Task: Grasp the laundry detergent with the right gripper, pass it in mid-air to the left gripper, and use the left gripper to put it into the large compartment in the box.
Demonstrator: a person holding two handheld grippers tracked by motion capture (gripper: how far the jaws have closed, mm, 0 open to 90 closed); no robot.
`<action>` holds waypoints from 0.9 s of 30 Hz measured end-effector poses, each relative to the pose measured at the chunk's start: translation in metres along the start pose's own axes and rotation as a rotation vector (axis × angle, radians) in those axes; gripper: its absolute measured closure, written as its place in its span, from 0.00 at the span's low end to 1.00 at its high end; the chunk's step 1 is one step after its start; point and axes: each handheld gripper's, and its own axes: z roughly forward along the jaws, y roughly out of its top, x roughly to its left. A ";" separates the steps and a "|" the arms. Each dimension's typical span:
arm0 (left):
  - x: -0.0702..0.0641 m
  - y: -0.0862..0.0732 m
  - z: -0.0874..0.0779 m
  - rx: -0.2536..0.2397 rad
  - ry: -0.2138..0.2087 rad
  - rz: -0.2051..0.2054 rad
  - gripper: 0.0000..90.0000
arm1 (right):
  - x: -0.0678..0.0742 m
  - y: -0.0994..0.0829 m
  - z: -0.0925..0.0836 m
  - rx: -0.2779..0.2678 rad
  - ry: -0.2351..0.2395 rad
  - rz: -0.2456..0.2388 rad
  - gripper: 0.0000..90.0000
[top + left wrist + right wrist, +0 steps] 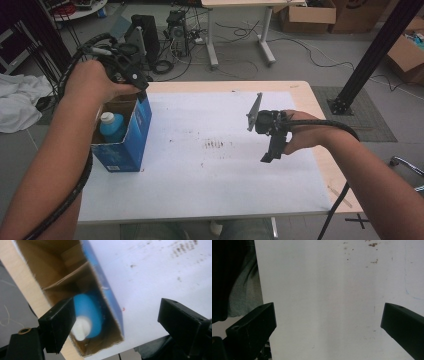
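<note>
Black jaws of the left gripper (pixel 117 325) stand apart with nothing between them, hovering over the open blue box (pixel 131 131) at the table's (pixel 310 95) nine o'clock edge. Inside the box stands a blue bottle (pixel 112 126), white cap up, so placing looks done. At three o'clock the right gripper (pixel 267 157) hangs wide and empty; closing the box may remain

A light wooden table (pixel 320 107) is carrying a white sheet (pixel 215 165), speckled brown around its centre. An open blue box (pixel 129 134) is standing directly on the sheet at nine o'clock, by its left edge.
</note>
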 end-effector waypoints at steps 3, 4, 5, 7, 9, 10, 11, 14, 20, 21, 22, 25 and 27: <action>-0.012 0.004 -0.005 -0.003 -0.005 0.065 0.16 | 0.000 -0.001 -0.001 -0.002 -0.002 0.003 0.00; -0.018 0.005 -0.006 -0.008 -0.009 0.095 0.16 | 0.000 -0.002 -0.001 0.001 -0.004 0.005 0.00; -0.022 0.006 -0.007 -0.009 -0.018 0.124 0.15 | 0.000 -0.002 -0.001 0.000 -0.003 0.005 0.00; -0.032 0.008 -0.009 -0.010 -0.030 0.179 0.15 | 0.000 -0.004 -0.001 -0.002 -0.004 0.010 0.00; -0.042 0.009 -0.008 -0.010 -0.039 0.234 0.13 | 0.000 -0.005 -0.001 -0.002 -0.003 0.013 0.00; -0.047 0.010 -0.008 -0.004 -0.041 0.273 0.13 | 0.000 -0.005 0.000 -0.001 -0.001 0.014 0.00; -0.052 0.011 -0.008 -0.002 -0.042 0.308 0.12 | 0.000 -0.005 0.000 0.001 0.000 0.014 0.00; -0.067 0.011 -0.005 0.012 -0.046 0.393 0.10 | 0.000 -0.005 0.000 -0.001 0.001 0.011 0.00; -0.085 0.012 0.001 0.026 -0.080 0.525 0.05 | 0.000 -0.003 -0.001 0.003 0.004 0.013 0.00; -0.088 0.012 0.003 0.036 -0.087 0.548 0.03 | 0.000 -0.003 -0.001 0.004 0.004 0.011 0.00; -0.091 0.011 0.005 0.047 -0.084 0.570 0.00 | 0.000 -0.003 -0.001 0.004 0.003 0.011 0.00; -0.094 0.010 0.011 0.055 -0.100 0.621 0.00 | -0.001 -0.004 -0.002 0.007 0.003 0.014 0.00; -0.094 0.010 0.014 0.055 -0.112 0.646 0.00 | -0.001 -0.004 -0.003 0.010 0.001 0.022 0.00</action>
